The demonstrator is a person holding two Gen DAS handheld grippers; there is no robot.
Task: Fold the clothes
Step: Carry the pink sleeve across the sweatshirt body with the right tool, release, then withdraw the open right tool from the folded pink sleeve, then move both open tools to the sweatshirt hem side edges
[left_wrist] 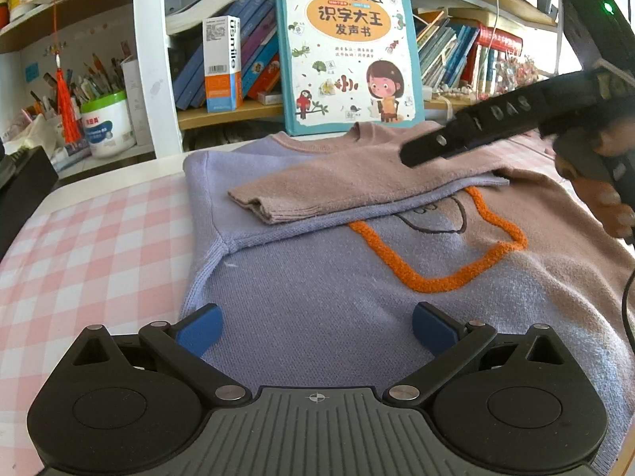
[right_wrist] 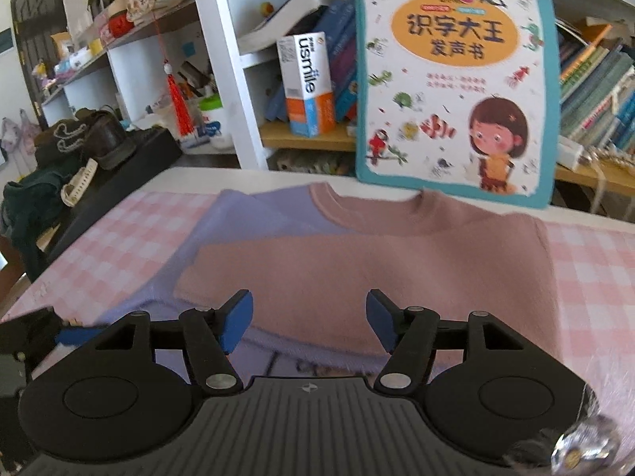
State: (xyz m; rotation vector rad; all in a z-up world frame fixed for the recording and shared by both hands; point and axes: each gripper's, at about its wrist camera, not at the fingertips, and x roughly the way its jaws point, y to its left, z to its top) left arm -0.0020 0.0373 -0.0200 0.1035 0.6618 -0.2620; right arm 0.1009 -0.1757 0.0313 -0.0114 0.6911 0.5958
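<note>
The sweater, lilac and dusty pink with an orange outline motif, is laid flat on the bench, which is covered with a pink checked cloth, just in front of a picture book propped against the bookshelf. One sleeve is seen folded across the chest, cuff pointing to the lilac side. In the left wrist view the lilac sleeve seems tucked beneath it, so both sleeves are judged done, though this cannot be confirmed fully.

The left tool is held low over the hem area, pads wide apart, nothing between them, not pressing the fabric as far as can be told. The right tool is also parted, over the folded sleeve with nothing clamped; its view is blurred.

Progress is judged roughly mid-way: sleeves brought in, body still full length. Left to do: the hem to be lifted and brought up toward the collar, then flattened. No fold of the body is visible yet.
</note>
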